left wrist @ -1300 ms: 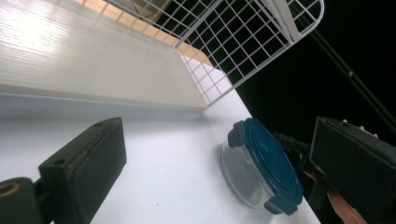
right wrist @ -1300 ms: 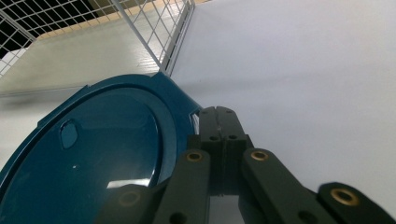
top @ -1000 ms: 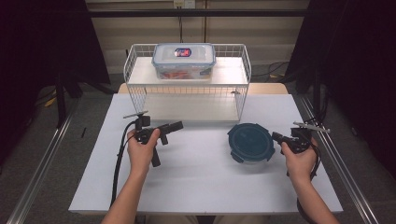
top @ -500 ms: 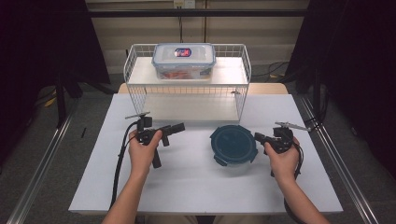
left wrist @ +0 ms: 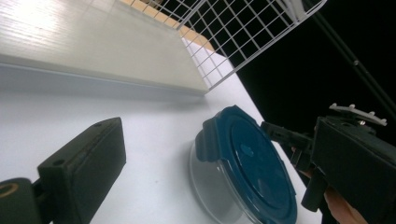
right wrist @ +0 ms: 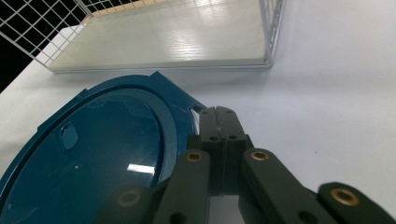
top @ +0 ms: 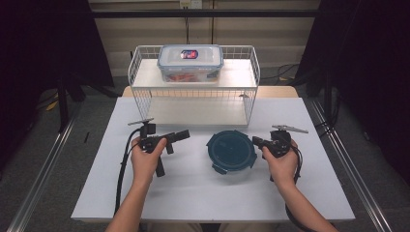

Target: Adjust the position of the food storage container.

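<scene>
A round clear container with a dark teal lid point(top: 232, 151) sits on the white table point(top: 193, 193), just in front of the wire rack. My right gripper point(top: 256, 141) is shut with nothing between its jaws. Its tips press against the lid's point(right wrist: 107, 154) right rim at a latch tab. My left gripper point(top: 181, 135) is held to the left of the container, apart from it and pointing toward it. It looks open: one black finger point(left wrist: 88, 163) shows at the lower left, with the lid point(left wrist: 254, 163) beyond it.
A white wire rack point(top: 193, 96) with a pale shelf stands at the back of the table. On top of it rests a clear rectangular lock-lid box point(top: 190, 62) with red contents. Dark curtains flank the table.
The right gripper has moved left across the table, and the teal-lidded container has slid left with it toward the middle. The left gripper has stayed in place.
</scene>
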Demonstrator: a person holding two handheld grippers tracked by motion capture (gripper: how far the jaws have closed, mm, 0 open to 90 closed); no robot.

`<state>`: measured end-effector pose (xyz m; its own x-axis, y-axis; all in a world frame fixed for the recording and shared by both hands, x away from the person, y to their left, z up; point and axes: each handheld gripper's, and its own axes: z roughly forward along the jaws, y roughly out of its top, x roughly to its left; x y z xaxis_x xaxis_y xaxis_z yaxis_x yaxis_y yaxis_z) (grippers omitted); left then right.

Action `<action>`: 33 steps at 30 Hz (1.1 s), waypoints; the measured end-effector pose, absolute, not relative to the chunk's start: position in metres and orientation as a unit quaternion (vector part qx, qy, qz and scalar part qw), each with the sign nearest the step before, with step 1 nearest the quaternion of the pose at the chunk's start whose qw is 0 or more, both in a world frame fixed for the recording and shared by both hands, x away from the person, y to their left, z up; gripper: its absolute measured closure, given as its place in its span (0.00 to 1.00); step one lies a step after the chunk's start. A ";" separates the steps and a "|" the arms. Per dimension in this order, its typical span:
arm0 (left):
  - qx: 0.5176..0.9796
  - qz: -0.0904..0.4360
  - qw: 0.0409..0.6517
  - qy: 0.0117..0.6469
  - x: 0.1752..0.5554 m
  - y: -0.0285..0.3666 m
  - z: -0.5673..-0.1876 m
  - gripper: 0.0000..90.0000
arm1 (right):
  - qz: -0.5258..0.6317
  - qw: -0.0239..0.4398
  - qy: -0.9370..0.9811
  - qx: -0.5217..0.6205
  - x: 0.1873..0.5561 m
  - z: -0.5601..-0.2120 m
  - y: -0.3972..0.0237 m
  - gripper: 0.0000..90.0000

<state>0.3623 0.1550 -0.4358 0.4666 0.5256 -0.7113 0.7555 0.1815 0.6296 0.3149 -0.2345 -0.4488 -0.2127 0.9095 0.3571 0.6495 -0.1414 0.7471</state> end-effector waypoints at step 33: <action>0.639 -0.116 0.545 0.530 0.347 0.162 -0.449 0.03 | 0.482 0.102 0.650 0.579 0.345 -0.456 -0.200 1.00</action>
